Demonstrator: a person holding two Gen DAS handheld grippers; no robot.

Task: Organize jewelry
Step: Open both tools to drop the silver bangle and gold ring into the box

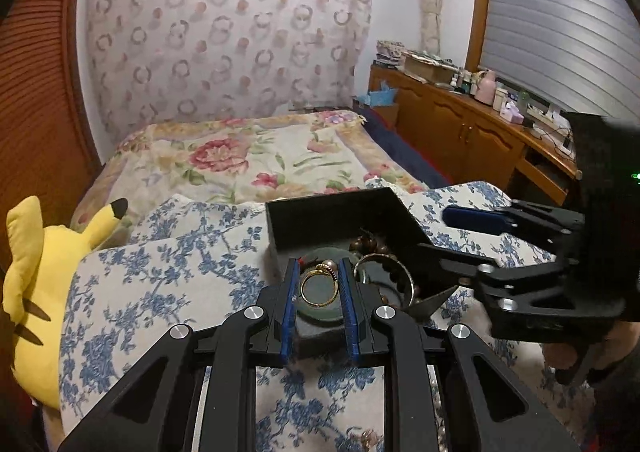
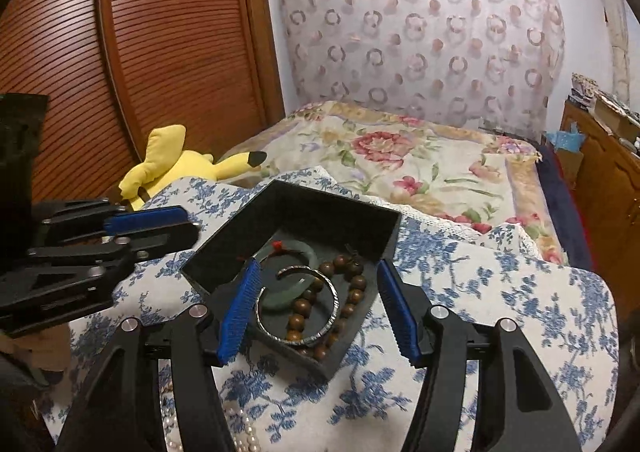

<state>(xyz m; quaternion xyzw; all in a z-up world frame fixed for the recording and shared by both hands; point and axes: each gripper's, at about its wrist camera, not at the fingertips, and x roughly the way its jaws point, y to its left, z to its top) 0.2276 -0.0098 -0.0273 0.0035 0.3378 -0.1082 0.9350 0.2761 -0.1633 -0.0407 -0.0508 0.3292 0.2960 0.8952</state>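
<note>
Left gripper (image 1: 319, 294), bottom centre of its view, is pinching a thin gold ring (image 1: 316, 287) over the black box (image 1: 344, 212). The grip looks marginal, so a twist could flick the ring onto the floral cloth (image 1: 160, 276).

Right gripper (image 2: 318, 308) is spread wide and empty over the box, with the silver bangle (image 2: 298, 306), jade bangle (image 2: 280, 302) and wooden beads (image 2: 340, 292) inside. It may bump the box.
</note>
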